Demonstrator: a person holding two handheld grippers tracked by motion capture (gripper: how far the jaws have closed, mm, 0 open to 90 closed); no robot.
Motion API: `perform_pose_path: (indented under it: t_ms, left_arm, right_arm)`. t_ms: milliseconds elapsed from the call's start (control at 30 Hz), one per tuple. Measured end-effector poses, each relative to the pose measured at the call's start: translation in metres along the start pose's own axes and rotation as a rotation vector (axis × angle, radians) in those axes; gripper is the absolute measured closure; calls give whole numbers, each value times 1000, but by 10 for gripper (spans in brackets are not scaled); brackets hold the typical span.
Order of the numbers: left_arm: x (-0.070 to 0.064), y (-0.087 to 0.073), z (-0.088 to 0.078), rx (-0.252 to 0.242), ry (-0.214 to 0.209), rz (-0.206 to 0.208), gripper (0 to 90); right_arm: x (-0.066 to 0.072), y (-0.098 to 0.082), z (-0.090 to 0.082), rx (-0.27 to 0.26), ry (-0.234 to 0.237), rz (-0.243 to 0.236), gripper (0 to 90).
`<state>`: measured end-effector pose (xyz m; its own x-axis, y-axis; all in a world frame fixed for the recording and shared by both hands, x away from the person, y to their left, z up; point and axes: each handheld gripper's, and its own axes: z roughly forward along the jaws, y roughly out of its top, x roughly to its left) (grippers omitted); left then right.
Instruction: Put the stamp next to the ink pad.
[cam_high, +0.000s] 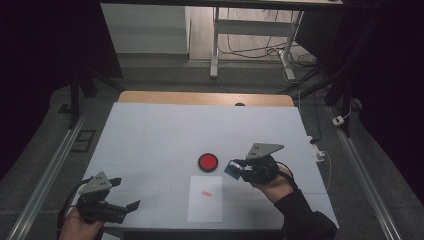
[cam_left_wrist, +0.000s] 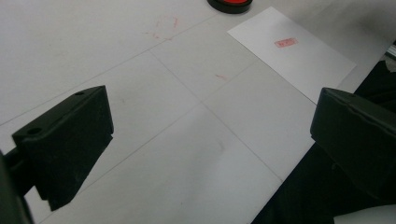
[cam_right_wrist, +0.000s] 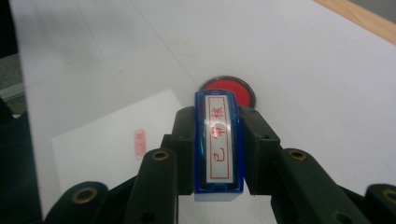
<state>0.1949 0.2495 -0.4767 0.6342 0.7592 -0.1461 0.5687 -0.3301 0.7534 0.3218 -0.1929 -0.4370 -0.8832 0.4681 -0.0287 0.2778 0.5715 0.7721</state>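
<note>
1. left tool (cam_high: 131, 206) hovered at the tabletop's (cam_high: 150, 130) near edge, jaws spread wide, grasping nothing.
2. right tool (cam_right_wrist: 218, 140) clenched a blue stamp (cam_right_wrist: 218, 144), held above the tabletop just beside the red ink pad (cam_high: 207, 162).
3. paper (cam_high: 205, 200) bore one red print (cam_high: 206, 193).

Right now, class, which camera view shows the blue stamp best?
The right gripper view: the blue stamp sits close up between the right tongs, clamped by both jaws, its red-lettered label facing the camera. The high view shows it as a small blue patch at the tips of those tongs, right of the red ink pad.
</note>
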Motion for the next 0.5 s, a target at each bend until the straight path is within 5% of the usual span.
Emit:
perform_pose_path:
  t_ms: [500]
  left_arm:
    - [-1, 1, 3, 43, 3, 5, 0]
  right_arm:
    - [-31, -18, -1, 39, -114, 70, 691]
